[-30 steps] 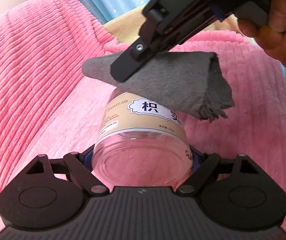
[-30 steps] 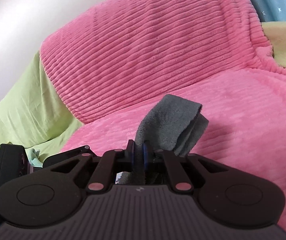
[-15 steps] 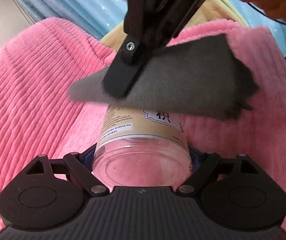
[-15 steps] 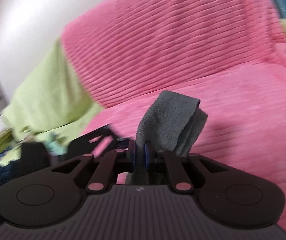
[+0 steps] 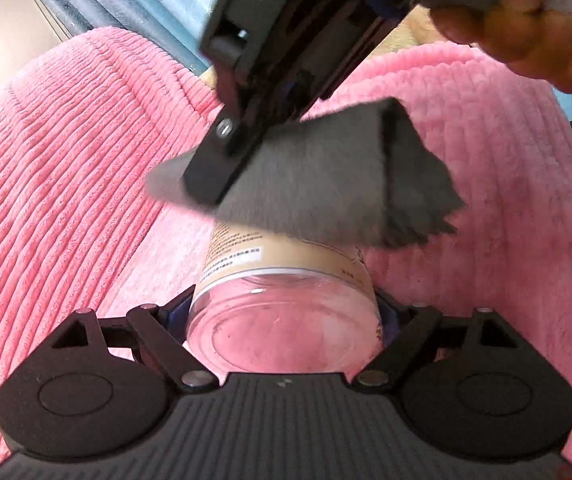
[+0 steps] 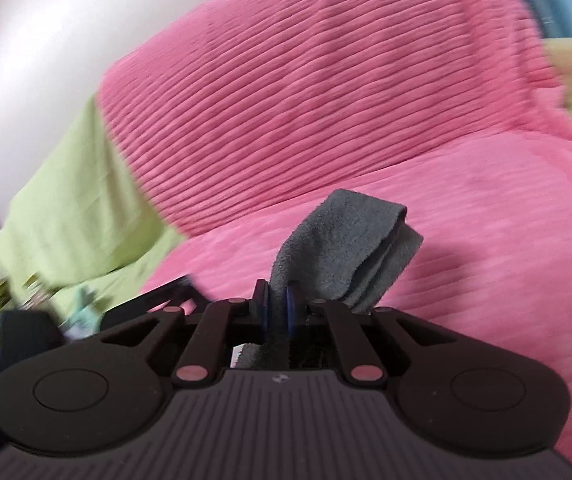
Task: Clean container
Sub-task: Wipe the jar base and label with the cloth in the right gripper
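A clear plastic jar [image 5: 281,312] with a beige printed label lies along my left gripper [image 5: 283,316], which is shut on it, base toward the camera. A folded grey cloth [image 5: 326,184] lies over the jar's far end and hides its mouth. My right gripper [image 6: 275,306] is shut on that grey cloth [image 6: 342,252]. Seen from the left wrist, the right gripper's black finger [image 5: 221,160] comes down from above onto the cloth. A person's hand [image 5: 526,28] holds it at the top right.
A pink ribbed blanket [image 5: 65,168] covers the sofa seat and backrest behind everything. A light green cover [image 6: 73,200] lies to the left of it, with blurred clutter at the far left edge. Blue curtains [image 5: 133,4] hang at the back.
The right gripper has shifted the cloth across the jar's far end, and the jar has turned, so the label's big characters have gone from view. The right wrist view has swung sideways.
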A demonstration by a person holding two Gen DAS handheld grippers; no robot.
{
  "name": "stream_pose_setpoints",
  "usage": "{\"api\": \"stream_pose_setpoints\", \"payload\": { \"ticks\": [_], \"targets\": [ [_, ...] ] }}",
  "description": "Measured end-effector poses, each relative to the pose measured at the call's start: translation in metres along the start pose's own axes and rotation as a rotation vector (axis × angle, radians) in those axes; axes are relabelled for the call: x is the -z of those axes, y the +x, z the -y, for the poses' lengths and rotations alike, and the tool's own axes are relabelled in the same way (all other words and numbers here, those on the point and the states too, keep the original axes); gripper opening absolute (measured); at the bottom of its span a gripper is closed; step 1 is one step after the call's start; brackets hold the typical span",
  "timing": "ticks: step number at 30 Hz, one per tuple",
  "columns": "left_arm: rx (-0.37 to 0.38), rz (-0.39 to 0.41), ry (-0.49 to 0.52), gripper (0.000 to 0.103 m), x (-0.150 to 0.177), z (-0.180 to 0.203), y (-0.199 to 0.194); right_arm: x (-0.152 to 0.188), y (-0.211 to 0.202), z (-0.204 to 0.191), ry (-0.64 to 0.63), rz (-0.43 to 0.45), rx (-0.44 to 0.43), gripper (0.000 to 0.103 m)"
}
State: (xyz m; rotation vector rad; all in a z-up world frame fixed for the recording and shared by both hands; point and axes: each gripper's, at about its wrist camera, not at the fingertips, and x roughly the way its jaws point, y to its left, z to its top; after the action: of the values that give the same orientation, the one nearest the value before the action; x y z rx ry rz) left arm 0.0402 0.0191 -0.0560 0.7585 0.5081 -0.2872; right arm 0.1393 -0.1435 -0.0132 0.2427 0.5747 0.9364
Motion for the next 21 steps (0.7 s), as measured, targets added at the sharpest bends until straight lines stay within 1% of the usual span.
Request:
{"api": "stream_pose_setpoints", "payload": {
  "ticks": [2, 4, 6, 7, 9, 10, 12, 13, 15, 17, 21],
  "targets": [
    [0.018, -0.002, -0.026, 0.086, -0.002, -0.003, 0.0, 0.0, -0.002, 0.006, 0.021, 0.006, 0.003, 0.005],
    [0.077, -0.018, -0.12, 0.086, -0.005, -0.014, 0.001, 0.0, -0.003, 0.006, 0.013, 0.001, 0.003, 0.005],
    [0.151, -0.021, -0.237, 0.088, -0.008, -0.03, 0.002, 0.0, -0.004, 0.003, -0.003, -0.007, 0.006, 0.006],
    [0.169, -0.015, -0.268, 0.087, -0.009, -0.034, 0.002, 0.0, -0.004, 0.002, -0.006, -0.011, 0.008, 0.006],
    [0.174, -0.003, -0.274, 0.086, -0.01, -0.036, 0.002, 0.0, -0.005, 0.001, -0.008, -0.024, 0.005, 0.006],
    [0.158, 0.003, -0.25, 0.086, -0.011, -0.033, 0.001, 0.0, -0.006, 0.0, -0.008, -0.034, -0.002, 0.007],
    [0.081, 0.02, -0.115, 0.085, -0.007, -0.018, -0.004, -0.001, -0.01, -0.002, -0.002, -0.063, -0.036, 0.008],
    [0.049, 0.029, -0.054, 0.085, -0.005, -0.011, -0.006, -0.001, -0.011, -0.003, -0.004, -0.082, -0.066, 0.008],
    [0.004, 0.048, 0.04, 0.085, -0.005, 0.002, -0.007, 0.001, -0.009, -0.009, -0.022, -0.125, -0.121, 0.008],
    [-0.014, 0.052, 0.081, 0.085, -0.006, 0.007, -0.007, 0.004, -0.006, -0.017, -0.05, -0.155, -0.159, 0.008],
    [-0.009, 0.043, 0.077, 0.085, -0.01, 0.005, -0.005, 0.003, 0.001, -0.021, -0.058, -0.148, -0.149, 0.005]
  ]
}}
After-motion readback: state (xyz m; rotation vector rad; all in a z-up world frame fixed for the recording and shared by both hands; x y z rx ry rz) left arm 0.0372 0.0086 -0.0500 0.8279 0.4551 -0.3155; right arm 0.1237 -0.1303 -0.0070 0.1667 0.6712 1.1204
